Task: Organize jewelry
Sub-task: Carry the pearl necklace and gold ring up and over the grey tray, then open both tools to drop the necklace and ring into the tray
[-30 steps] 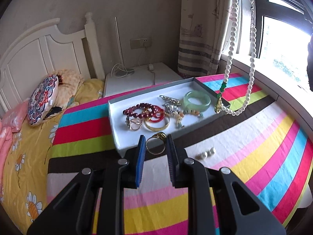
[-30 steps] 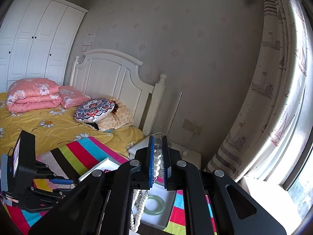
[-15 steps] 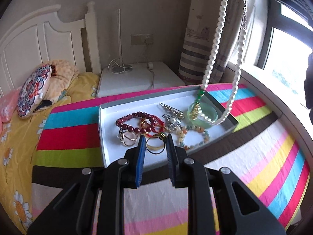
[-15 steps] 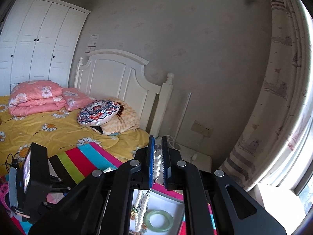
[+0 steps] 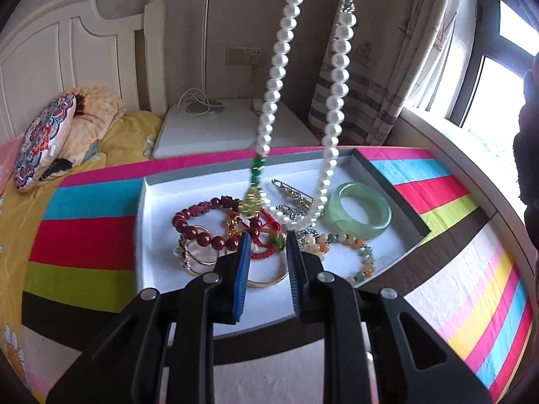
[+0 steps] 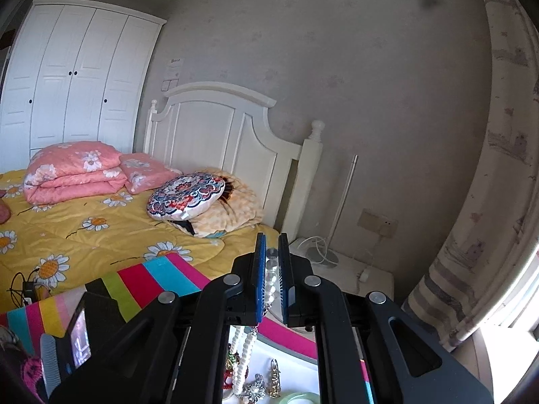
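A white tray [image 5: 155,202] lies on the striped cloth with red bead bracelets [image 5: 202,225], a green jade bangle [image 5: 360,213], a silver clip [image 5: 293,193], a gold bangle and a pastel bead bracelet. My right gripper [image 6: 272,262] is shut on a pearl necklace [image 6: 271,276] high above the tray. The necklace [image 5: 276,67] hangs down with its gold and green pendant [image 5: 254,198] touching the jewelry. My left gripper [image 5: 268,247] hovers over the tray's front, shut on a gold ring [image 5: 274,235] that is mostly hidden between the pads.
A white nightstand [image 5: 209,131] with a lamp and cable stands behind the tray. The bed with a patterned cushion [image 5: 43,141] and headboard is to the left. A curtain [image 5: 363,77] and window ledge run along the right.
My left gripper moved forward over the tray with the gold ring. The pearl necklace came left and down, so its pendant now reaches the tray's jewelry.
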